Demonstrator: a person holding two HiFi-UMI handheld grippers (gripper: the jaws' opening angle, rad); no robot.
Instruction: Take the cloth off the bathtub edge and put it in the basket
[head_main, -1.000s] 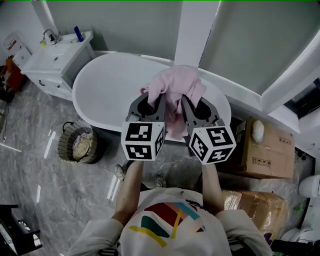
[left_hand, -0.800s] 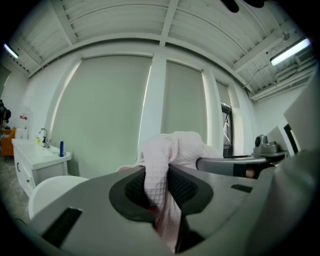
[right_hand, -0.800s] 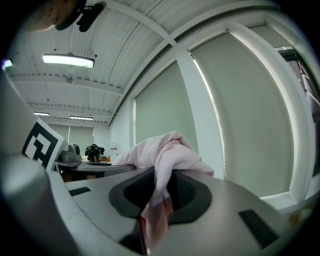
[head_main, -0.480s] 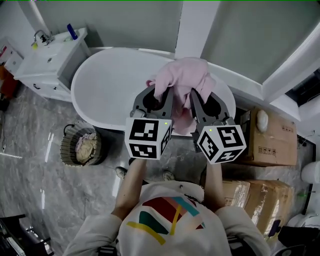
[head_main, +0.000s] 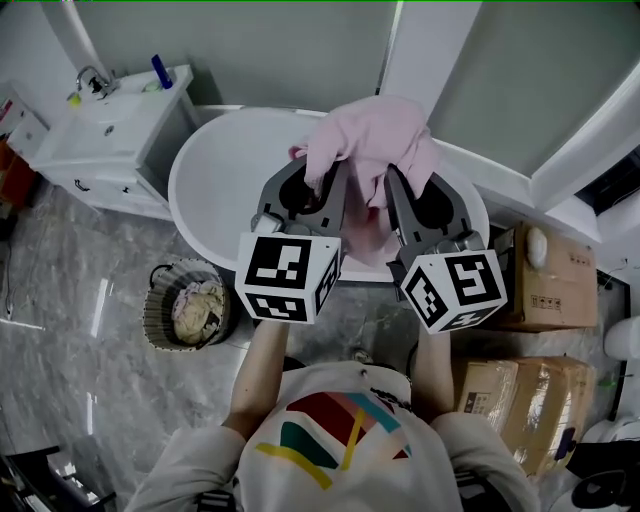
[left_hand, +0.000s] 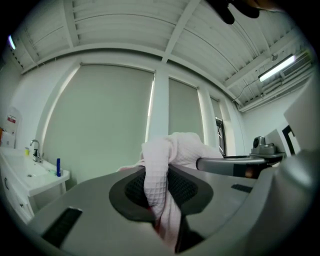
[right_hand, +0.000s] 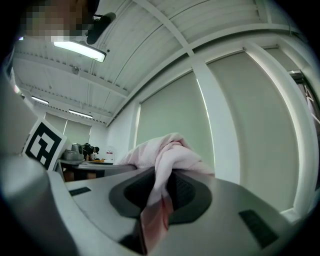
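A pink waffle-weave cloth (head_main: 372, 140) hangs bunched between both grippers, lifted above the white bathtub (head_main: 230, 190). My left gripper (head_main: 322, 182) is shut on the cloth's left part; in the left gripper view the cloth (left_hand: 162, 175) runs down between the jaws. My right gripper (head_main: 385, 185) is shut on its right part, and in the right gripper view the cloth (right_hand: 160, 180) is pinched the same way. Both grippers point level, side by side. The round woven basket (head_main: 160, 300) stands on the floor at lower left, with a crumpled cloth (head_main: 200, 308) inside.
A white vanity with sink (head_main: 95, 135) stands left of the tub, a blue bottle (head_main: 160, 70) on it. Cardboard boxes (head_main: 545, 285) are stacked at the right. Grey marble floor (head_main: 80, 400) spreads around the basket. Window blinds and a white pillar (head_main: 425, 50) are behind the tub.
Both grippers have risen with the cloth, which has come up off the tub edge. The view has shifted, so the basket now sits nearer the middle.
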